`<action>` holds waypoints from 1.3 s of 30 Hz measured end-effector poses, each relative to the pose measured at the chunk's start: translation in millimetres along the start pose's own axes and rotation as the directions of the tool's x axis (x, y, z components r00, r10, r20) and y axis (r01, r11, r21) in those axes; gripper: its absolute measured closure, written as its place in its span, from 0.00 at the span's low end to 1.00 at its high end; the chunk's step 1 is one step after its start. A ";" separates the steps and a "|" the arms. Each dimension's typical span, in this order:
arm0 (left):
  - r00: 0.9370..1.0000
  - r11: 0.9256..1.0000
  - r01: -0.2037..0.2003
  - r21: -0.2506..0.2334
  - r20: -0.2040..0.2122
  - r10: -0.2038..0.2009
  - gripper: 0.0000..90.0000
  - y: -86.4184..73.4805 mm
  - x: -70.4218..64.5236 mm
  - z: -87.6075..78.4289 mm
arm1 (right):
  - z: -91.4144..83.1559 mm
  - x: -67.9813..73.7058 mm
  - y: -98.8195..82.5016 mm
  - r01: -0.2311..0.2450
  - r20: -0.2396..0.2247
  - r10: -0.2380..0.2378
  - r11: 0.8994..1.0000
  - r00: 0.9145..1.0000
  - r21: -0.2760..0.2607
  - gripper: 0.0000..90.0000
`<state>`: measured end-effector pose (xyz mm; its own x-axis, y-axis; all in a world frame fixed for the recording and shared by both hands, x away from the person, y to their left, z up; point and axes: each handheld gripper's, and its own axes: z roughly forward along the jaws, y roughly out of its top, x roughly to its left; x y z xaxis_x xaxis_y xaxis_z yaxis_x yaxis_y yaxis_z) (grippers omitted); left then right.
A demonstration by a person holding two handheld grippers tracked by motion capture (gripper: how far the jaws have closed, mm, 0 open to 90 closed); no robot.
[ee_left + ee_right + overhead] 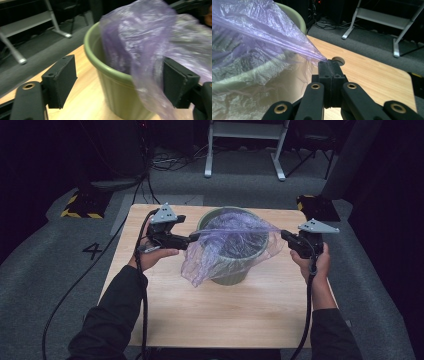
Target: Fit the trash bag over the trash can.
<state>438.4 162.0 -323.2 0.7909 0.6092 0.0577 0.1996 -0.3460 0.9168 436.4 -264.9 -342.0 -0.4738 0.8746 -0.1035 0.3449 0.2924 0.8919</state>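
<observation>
Dark studio room all round, grey carpet, some white metal stand legs (245, 150) at the back, and a light wooden table (220, 320) in the middle. On the table sits an olive-green bin (235, 265), upright, toward the far half and roughly centred between the two hands. Draped over its mouth is a thin purple plastic bag (225, 245), stretched side to side, so its long axis runs from one gripper to the other.

Right gripper (329, 62) has its jaws pressed together on a corner of the bag, pulling it taut off the right side of the rim. Left gripper (120, 80) is right at the near-left side of the bin with its jaws spread; a loose flap of bag hangs against one pad, but nothing's clamped.

So the slack film lies just on the left gripper's side, spilling down outside the rim. My guess is the left one needs to re-pinch that edge and pull it over the rim.
</observation>
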 end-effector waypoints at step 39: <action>0.971 0.987 0.159 0.033 -0.185 -0.151 0.55 -19.2 50.9 74.0 | 65.4 -6.1 -2.9 -0.057 -0.036 0.063 0.988 0.997 0.147 1.00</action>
<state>517.6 146.9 -367.1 0.6312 0.7755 -0.0092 0.3421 -0.2678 0.9007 491.2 -245.8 -372.7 -0.4800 0.8767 -0.0315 0.4864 0.2958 0.8221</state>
